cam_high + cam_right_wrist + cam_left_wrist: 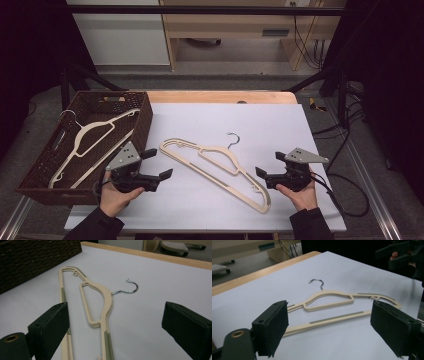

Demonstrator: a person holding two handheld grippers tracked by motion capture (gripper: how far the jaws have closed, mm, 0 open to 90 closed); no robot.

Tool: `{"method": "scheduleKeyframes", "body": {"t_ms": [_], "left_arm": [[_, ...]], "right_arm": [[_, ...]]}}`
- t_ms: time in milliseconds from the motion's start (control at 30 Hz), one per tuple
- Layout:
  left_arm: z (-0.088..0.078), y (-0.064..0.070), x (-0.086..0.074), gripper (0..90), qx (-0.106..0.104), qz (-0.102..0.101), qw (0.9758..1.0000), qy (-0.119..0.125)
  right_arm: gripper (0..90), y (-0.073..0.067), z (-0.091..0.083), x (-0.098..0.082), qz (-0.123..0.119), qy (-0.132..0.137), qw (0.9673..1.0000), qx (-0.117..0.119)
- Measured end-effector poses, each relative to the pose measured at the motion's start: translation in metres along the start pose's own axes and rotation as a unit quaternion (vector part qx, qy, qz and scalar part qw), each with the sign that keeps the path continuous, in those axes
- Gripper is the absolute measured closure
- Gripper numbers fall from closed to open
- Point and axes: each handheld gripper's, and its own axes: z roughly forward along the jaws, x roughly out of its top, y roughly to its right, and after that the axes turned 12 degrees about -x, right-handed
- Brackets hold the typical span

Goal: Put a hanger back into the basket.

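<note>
White covering lies over the bench [280,130], whose wooden edge shows at the far side; beyond it are pale furniture and trailing cables on a grey floor; dark framing stands to either side. On the covering, near the middle, a cream hanger [217,167] lies flat, running slantwise from near the basket toward the person's right; its metal hook [233,139] points toward the far edge. In the left gripper view the same hanger [332,305] lies ahead of the jaws, grey grip strips along its bar and shoulder. In the right gripper view the hanger [100,312] runs away from the camera, and its hook [127,288] curls to the right.

At the left end of the bench a dark woven basket [40,165] holds a second cream hanger [90,145], which leans across its inside; its hook sits near the far left corner.

The left gripper [156,164] is held just beside the basket's near corner, and it points toward the hanger on the covering; its jaws stand spread wide, nothing between them, and they are apart from the hanger. The right gripper [270,165] is near the hanger's lower end, close by but not touching that I can tell; its jaws stand spread too, with nothing between the pads.
</note>
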Motion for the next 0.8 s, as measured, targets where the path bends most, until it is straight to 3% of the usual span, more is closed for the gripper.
{"method": "scheduleKeyframes", "body": {"t_ms": [233, 433, 667, 800], "left_arm": [[0.013, 0.0, -0.01, 14.9, -0.01, -0.01, 0.9997, -0.018], [0.023, -0.001, -0.017, 15.0, -0.017, -0.015, 0.9991, -0.036], [0.026, -0.004, -0.021, 15.1, -0.017, -0.016, 0.9988, -0.043], [0.027, -0.005, -0.022, 15.2, -0.018, -0.017, 0.9986, -0.046]], "right_arm": [[10.8, -0.006, 0.016, -0.003, -0.002, -0.043, 0.9991, 0.002], [17.0, -0.011, 0.03, -0.009, -0.027, -0.079, 0.9965, 0.004], [26.7, -0.019, 0.05, -0.02, -0.05, -0.142, 0.9885, 0.009], [33.5, -0.019, 0.059, -0.024, -0.066, -0.16, 0.9848, 0.012]]}}
